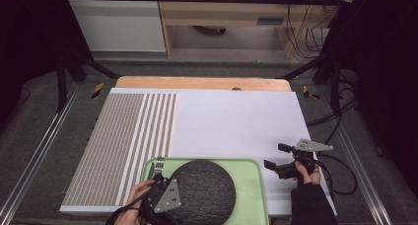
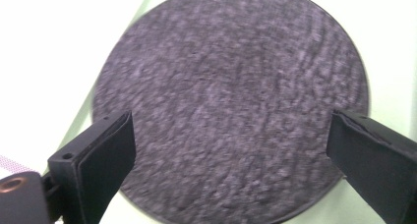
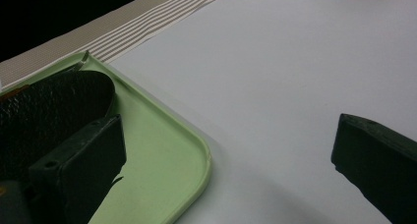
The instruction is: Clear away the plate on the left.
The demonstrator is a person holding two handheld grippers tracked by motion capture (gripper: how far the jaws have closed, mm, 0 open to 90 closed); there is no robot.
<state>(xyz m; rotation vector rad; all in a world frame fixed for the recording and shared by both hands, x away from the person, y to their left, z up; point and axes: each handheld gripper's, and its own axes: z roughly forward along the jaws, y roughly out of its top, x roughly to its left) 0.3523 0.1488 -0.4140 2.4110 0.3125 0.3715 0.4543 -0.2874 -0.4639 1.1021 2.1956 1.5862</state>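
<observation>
A rough, matt, slate-like dark round plate [image 1: 202, 190] sits on a smooth pale-green plastic tray [image 1: 252, 185], on a matt white sheet [image 1: 236, 121] over the wooden worktop [image 1: 197, 83].

Green tray [image 1: 251, 185], probably dark-grey mat [image 1: 202, 190].

No readable text, label, brand, number or sign anywhere: none on the round dark slate plate [image 1: 203, 190], the pale green plastic tray [image 1: 254, 185], or the white striped sheet [image 1: 236, 121] covering the worktop.

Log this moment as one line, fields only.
left gripper: open, above black round mat | mat: lying in green tray | fork: on tray's left edge | right gripper: open, nothing held
</observation>
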